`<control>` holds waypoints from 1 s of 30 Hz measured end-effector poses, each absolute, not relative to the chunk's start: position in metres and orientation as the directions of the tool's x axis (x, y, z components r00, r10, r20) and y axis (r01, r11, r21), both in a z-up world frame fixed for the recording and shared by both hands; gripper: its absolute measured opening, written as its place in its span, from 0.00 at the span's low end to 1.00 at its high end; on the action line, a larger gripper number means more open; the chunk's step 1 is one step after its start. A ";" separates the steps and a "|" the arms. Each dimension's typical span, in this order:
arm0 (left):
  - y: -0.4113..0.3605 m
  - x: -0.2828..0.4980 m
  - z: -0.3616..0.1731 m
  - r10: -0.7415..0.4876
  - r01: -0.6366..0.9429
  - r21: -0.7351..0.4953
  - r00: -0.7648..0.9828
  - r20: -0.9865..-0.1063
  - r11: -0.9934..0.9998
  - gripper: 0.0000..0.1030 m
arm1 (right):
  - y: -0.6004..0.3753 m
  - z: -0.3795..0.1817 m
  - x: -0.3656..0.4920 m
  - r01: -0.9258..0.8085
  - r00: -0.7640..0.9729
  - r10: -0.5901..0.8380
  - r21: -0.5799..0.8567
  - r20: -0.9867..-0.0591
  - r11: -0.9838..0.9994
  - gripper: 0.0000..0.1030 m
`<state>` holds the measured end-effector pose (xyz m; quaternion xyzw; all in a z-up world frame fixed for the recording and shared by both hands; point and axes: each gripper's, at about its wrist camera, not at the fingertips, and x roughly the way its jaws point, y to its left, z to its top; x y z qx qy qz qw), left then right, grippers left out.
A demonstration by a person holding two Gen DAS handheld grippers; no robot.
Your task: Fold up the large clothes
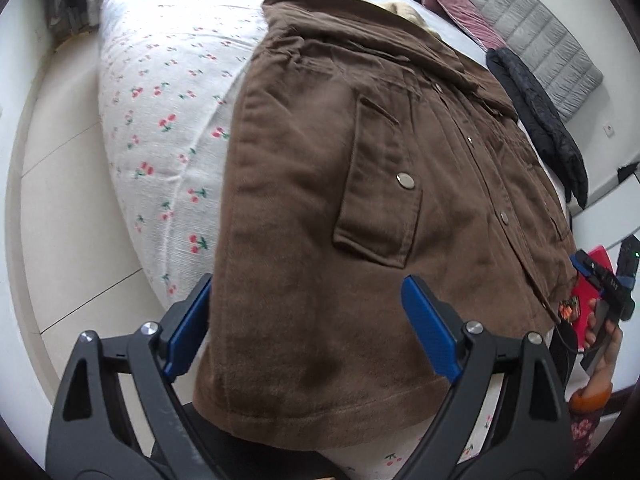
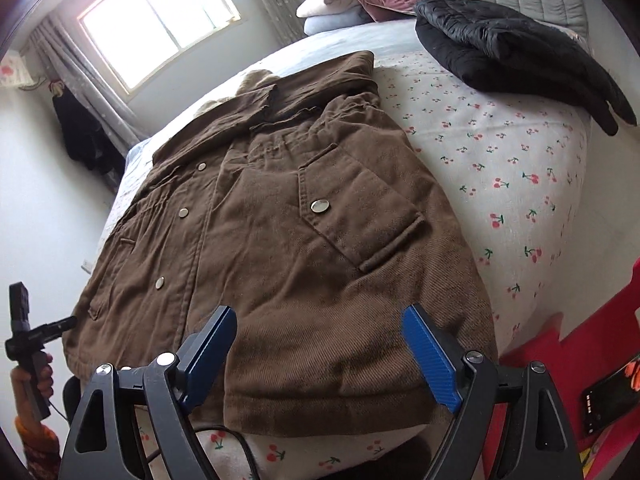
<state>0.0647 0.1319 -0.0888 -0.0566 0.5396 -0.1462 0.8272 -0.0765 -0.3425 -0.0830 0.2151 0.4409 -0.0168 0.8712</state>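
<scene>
Jacket (image 1: 340, 184) hem fills the lower middle of our left wrist view, and the garment's far collar end is partly cut off by the fisheye curve. Our left gripper (image 1: 308, 328) hangs above the hem with its blue fingers (image 1: 188, 328) spread wide, holding nothing; whether they touch the cloth cannot be told. At the right edge, our right hand (image 1: 608, 344) grips its tool, mostly hidden behind the jacket's side.

In the right wrist view, our left hand (image 2: 36, 376) shows only partly at the left border. The brown jacket (image 2: 280, 220) lies flat, front up, on the cherry-print bedspread (image 2: 500, 168), its long axis running from the hem nearest us toward the collar near the pillows (image 2: 340, 4). Our right gripper (image 2: 320, 356) is set wide over the hem, empty. A black garment (image 2: 500, 48) lies well apart at upper right.
</scene>
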 end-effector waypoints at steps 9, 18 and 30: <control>0.146 0.065 -0.097 -0.400 0.193 -0.354 0.320 -0.859 0.915 0.89 | -0.370 -0.072 -0.082 0.224 0.626 0.172 0.387 -0.760 0.894 0.84; 0.170 0.067 -0.104 -0.489 0.173 -0.458 0.313 -0.814 0.872 0.88 | -0.411 -0.084 -0.079 0.254 0.645 0.245 0.505 -0.724 0.825 0.84; 0.179 0.055 -0.107 -0.598 0.191 -0.566 0.267 -0.756 0.802 0.69 | -0.400 -0.118 -0.073 0.161 0.627 0.438 0.657 -0.645 0.737 0.67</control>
